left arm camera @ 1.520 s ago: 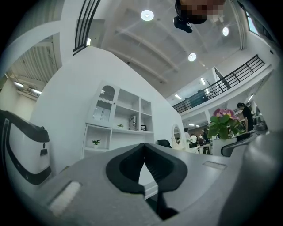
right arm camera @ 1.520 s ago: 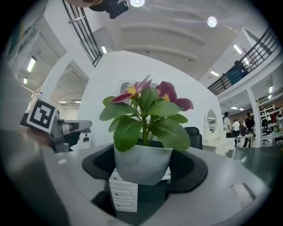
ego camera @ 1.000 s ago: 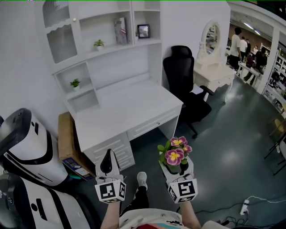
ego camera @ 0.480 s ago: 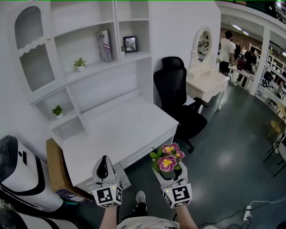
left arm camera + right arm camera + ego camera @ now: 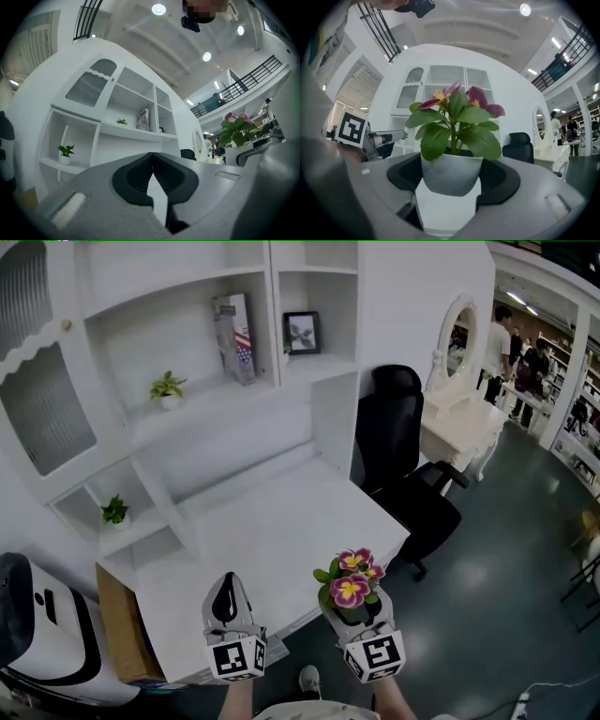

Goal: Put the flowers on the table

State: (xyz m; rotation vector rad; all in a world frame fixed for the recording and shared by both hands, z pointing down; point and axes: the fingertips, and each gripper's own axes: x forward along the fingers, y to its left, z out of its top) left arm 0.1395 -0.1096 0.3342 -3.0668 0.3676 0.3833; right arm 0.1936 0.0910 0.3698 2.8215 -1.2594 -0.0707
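A small white pot of pink and yellow flowers (image 5: pixel 352 589) (image 5: pixel 451 154) stands upright between the jaws of my right gripper (image 5: pixel 356 612) (image 5: pixel 452 176), which is shut on the pot. It hangs over the front right part of the white desk (image 5: pixel 272 540). My left gripper (image 5: pixel 226 598) (image 5: pixel 152 174) is beside it on the left, over the desk's front edge, shut with nothing in it; its black pads meet at the tips. The flowers (image 5: pixel 236 126) also show at the right of the left gripper view.
A white hutch with shelves (image 5: pixel 187 399) rises behind the desk, holding two small green plants (image 5: pixel 167 387), a book (image 5: pixel 232 337) and a picture frame (image 5: pixel 302 333). A black office chair (image 5: pixel 403 456) stands right of the desk. A white-and-black machine (image 5: pixel 42 643) sits at the left.
The view has come closer to the desk. Both grippers, earlier over the floor in front of the drawers, now hang over the desktop's front part. The pot stays in the right gripper.
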